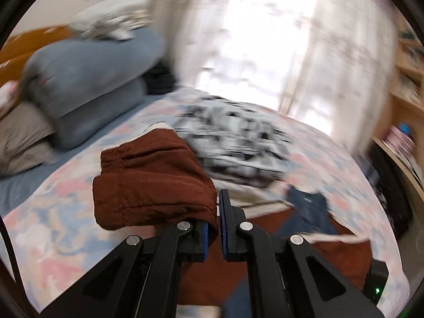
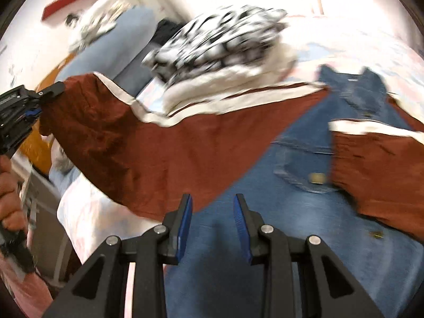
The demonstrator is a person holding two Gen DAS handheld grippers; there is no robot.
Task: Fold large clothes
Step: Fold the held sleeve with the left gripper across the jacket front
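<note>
The rust-brown garment point(image 2: 164, 143), edged with a cream band, lies spread across the bed point(image 1: 53, 228), and one end of it is lifted off the bedding to the left, where the left gripper point(image 1: 213, 228) has its fingers point(image 1: 224, 212) clamped on the cloth; in the left wrist view a bunched fold of the brown fabric hangs over the left finger and fills the narrow gap between the blue pads. In the right wrist view the same gripper shows at the left edge with the cloth stretched taut from it, held by the person's left hand point(image 2: 8, 193). A pair of blue jeans point(image 2: 296, 185) lies on top of the spread garment, waistband away from the cameras, with another part of the brown cloth folded over its right side. The right gripper point(image 2: 213, 212) hovers just above the jeans, its fingers apart and holding nothing. Beyond the garment sits a pile of folded clothes point(image 2: 220, 50), a black-and-white patterned piece on top of cream ones. Blue pillows point(image 1: 87, 79) are stacked at the head of the bed, and bright curtains point(image 1: 251, 39) hang behind.
</note>
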